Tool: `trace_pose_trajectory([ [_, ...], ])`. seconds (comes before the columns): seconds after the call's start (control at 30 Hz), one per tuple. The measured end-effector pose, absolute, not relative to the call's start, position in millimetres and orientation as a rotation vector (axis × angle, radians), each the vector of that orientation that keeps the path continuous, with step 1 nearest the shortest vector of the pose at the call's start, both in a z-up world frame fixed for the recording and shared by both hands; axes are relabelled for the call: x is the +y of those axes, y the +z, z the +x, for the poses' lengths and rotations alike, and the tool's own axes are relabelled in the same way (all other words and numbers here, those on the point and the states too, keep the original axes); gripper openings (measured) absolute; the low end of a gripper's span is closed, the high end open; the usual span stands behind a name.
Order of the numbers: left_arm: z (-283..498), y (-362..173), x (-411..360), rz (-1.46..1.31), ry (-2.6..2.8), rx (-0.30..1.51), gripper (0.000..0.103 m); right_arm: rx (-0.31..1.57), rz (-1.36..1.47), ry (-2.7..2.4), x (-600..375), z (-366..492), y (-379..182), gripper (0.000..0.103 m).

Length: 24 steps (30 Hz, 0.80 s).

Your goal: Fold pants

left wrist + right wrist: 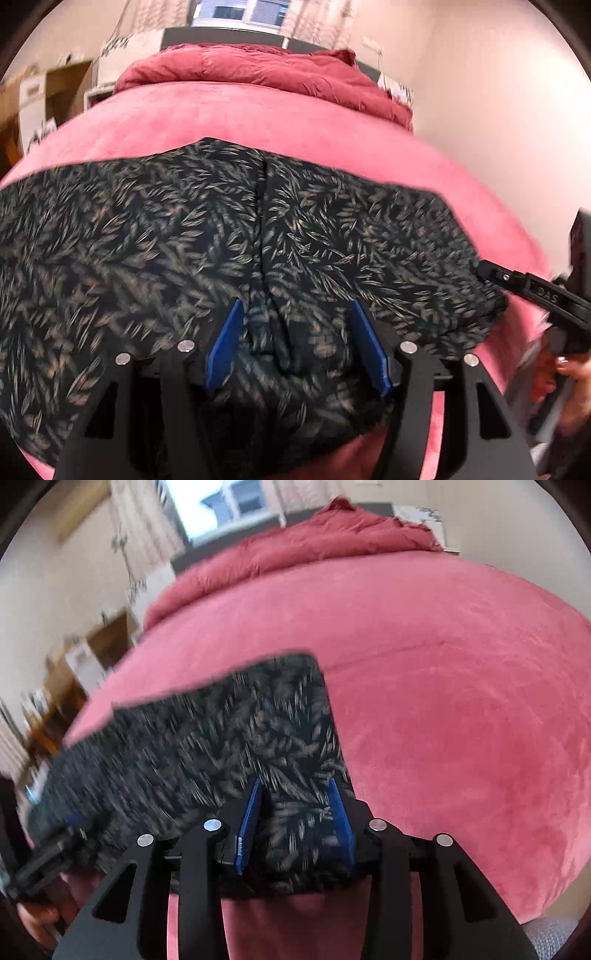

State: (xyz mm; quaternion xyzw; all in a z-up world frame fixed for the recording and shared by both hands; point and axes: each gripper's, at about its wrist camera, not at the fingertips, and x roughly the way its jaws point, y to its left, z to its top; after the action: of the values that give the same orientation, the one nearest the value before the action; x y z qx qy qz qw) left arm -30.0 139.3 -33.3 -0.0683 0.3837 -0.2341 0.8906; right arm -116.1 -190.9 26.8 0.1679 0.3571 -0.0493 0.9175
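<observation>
The pants (229, 236), dark with a pale leaf print, lie spread across the near part of a bed covered in a pink blanket (295, 118); a seam or fold line runs down their middle toward the camera. In the left wrist view their left side runs off the frame and their near hem is hidden behind the black gripper frame, so their full outline cannot be made out. In the right wrist view only one squared end of the cloth (258, 738) shows clearly, and the rest streaks away to the left in heavy blur. The left gripper (297, 347) hangs over the near middle of the pants with its blue fingers (225, 350) set well apart, cloth showing between them but no pad pressing on it. The right gripper (295, 823) has its fingers (247, 830) apart too, though less widely; the fabric fills the gap, and they seem not to be pinching it, though the blur makes that uncertain. At the right edge of the left view a hand (569, 384) holds the other gripper, mostly cut off. A crumpled red duvet (266, 70) lies at the bed's far end, below a window (243, 11).
</observation>
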Motion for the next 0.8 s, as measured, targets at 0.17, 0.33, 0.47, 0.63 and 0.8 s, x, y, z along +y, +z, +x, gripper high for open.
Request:
trace_pose_trajectory([
  [0.17, -56.5, -13.9, 198.0, -0.308, -0.392, 0.727, 0.091, 0.585, 0.344, -0.008, -180.4, -126.3, 42.2, 0.056],
  [0.33, -70.3, -0.6, 252.5, -0.381, -0.292, 0.701, 0.098, 0.634, 0.253, 0.123, -150.6, -113.7, 35.7, 0.056],
  [0.47, -78.6, 7.4, 300.8, -0.482, -0.208, 0.686, 0.098, 0.702, 0.199, 0.157, -136.3, -101.2, 24.4, 0.064],
  [0.63, -93.1, 15.3, 347.0, -0.618, -0.055, 0.612, 0.098, 0.745, 0.267, 0.164, -141.1, -92.3, 18.6, 0.064],
  [0.8, -91.6, 5.3, 368.9, -0.656, 0.108, 0.642, 0.083, 0.749, 0.297, 0.173, -141.4, -96.2, 16.1, 0.064],
])
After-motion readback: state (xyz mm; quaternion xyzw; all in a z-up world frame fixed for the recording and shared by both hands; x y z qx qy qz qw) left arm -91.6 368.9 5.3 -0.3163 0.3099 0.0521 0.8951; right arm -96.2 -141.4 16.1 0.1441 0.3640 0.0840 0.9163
